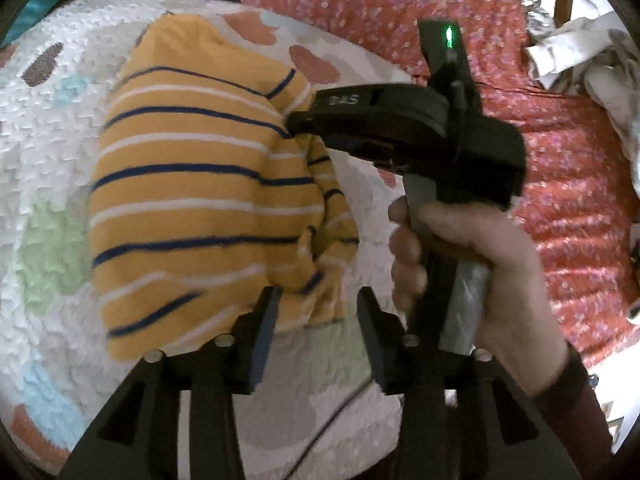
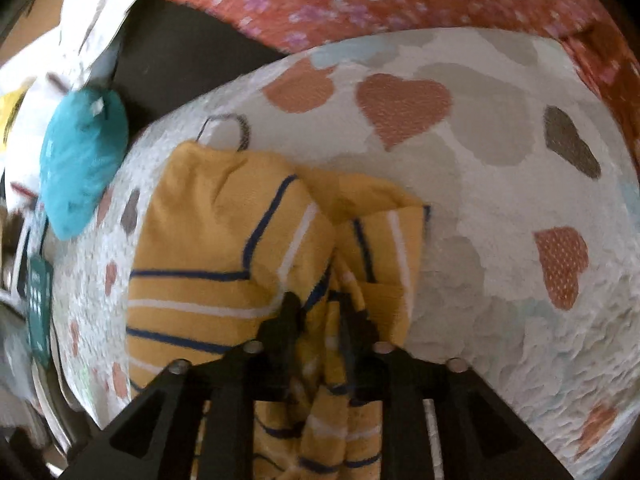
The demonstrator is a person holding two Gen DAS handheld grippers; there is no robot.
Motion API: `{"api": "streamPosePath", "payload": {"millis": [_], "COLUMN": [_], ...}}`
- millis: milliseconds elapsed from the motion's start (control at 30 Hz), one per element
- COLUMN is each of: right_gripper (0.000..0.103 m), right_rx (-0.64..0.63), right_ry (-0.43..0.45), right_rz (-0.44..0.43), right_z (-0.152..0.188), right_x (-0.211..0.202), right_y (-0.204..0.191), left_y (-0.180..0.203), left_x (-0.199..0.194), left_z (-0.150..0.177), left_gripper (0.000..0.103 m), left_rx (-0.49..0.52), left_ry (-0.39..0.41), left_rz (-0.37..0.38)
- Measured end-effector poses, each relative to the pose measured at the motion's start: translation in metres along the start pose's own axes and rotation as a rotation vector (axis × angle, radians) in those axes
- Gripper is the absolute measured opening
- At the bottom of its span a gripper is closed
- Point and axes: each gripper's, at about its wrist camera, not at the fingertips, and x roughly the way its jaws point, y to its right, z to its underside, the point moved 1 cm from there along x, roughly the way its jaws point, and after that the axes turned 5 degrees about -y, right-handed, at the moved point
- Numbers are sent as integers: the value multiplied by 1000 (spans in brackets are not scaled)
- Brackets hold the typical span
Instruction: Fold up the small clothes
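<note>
Heart-patterned quilt (image 2: 500, 208) bore my yellow striped garment (image 1: 188, 200), red floral fabric (image 1: 400, 4) behind. My left gripper (image 1: 318, 332) stood apart, empty, beside it; my right gripper (image 2: 320, 316) pinched a gathered fold.

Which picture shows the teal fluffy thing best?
The right wrist view. There the teal fluffy thing shows almost whole, at the left edge of the heart-patterned blanket. The left wrist view catches only a teal sliver in its top left corner, too little to tell.
</note>
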Motion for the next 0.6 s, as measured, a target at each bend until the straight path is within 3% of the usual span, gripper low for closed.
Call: {"api": "streamPosePath", "payload": {"millis": [33, 100, 267, 400, 500, 567, 600], "right_gripper": [35, 37, 37, 37, 37, 30, 30], "right_rx": [36, 65, -22, -80, -56, 7, 47], "right_ry": [23, 69, 176, 121, 44, 9, 6], "right_rz": [4, 3, -40, -162, -86, 12, 17], "right_z": [1, 4, 39, 77, 93, 98, 100], "right_x": [-7, -24, -70, -64, -33, -14, -9], "right_y": [6, 11, -3, -21, -11, 16, 31], "left_y": [-10, -21, -58, -79, -87, -88, -88], "left_x": [-11, -29, -54, -70, -78, -84, -86], "left_z": [3, 11, 41, 76, 92, 101, 103], "left_gripper": [45, 52, 53, 53, 53, 53, 53], "left_rx": [4, -10, -101, -160, -192, -193, -191], "left_ry": [13, 47, 88, 111, 101, 106, 109], "left_rz": [-8, -40, -111, -192, -188, -205, -211]}}
